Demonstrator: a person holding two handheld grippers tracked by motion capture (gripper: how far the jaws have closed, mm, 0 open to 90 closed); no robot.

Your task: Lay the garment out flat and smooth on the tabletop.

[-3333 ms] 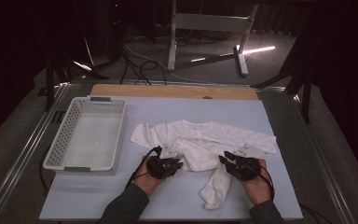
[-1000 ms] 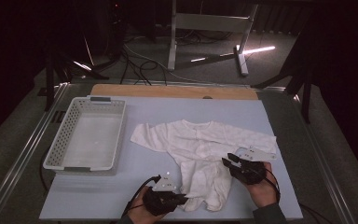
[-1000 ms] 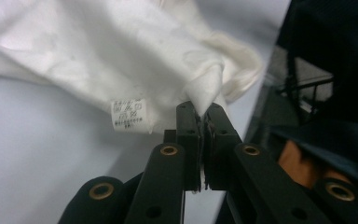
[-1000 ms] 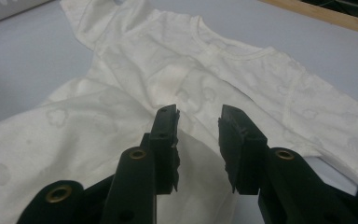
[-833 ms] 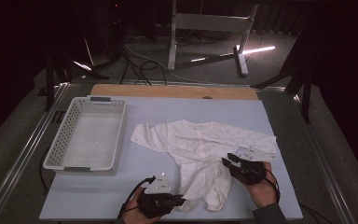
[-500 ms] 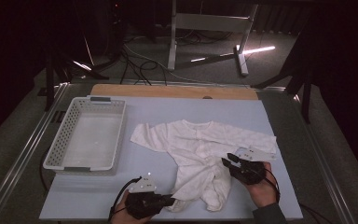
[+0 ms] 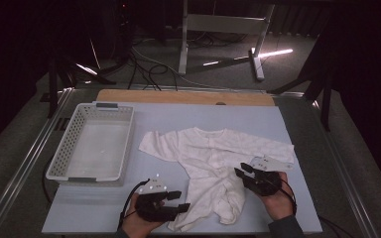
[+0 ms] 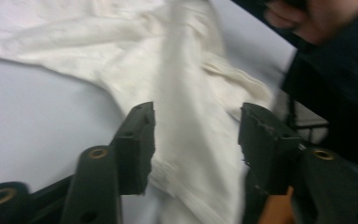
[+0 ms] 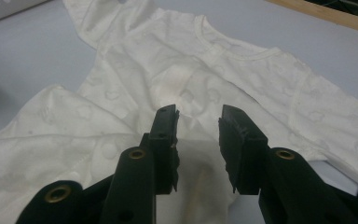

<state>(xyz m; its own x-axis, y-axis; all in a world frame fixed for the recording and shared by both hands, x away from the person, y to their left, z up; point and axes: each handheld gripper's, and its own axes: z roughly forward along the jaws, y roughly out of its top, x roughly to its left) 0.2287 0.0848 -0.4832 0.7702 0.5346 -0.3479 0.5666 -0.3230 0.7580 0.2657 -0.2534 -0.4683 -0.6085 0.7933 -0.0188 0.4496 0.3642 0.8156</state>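
White baby garment (image 7: 213, 163) flat, neckline away, left tool (image 7: 181, 201) just opened, right tool (image 7: 242, 171) agape.

3 cams: 1 fixed overhead, 2 gripper-mounted.
High view looks fwd/down over table (image 7: 297, 124); gripper views close, low; all share white garment (image 7: 213, 163).

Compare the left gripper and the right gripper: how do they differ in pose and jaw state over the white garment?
The left gripper sits at the near end of the white baby garment, its jaws having just opened, the fabric loose between them. The right gripper rests at the garment's middle, its narrower gap straddling a raised fold without clearly pinching it. The left gripper points rightward, the right gripper leftward. Both are black and hand-held.
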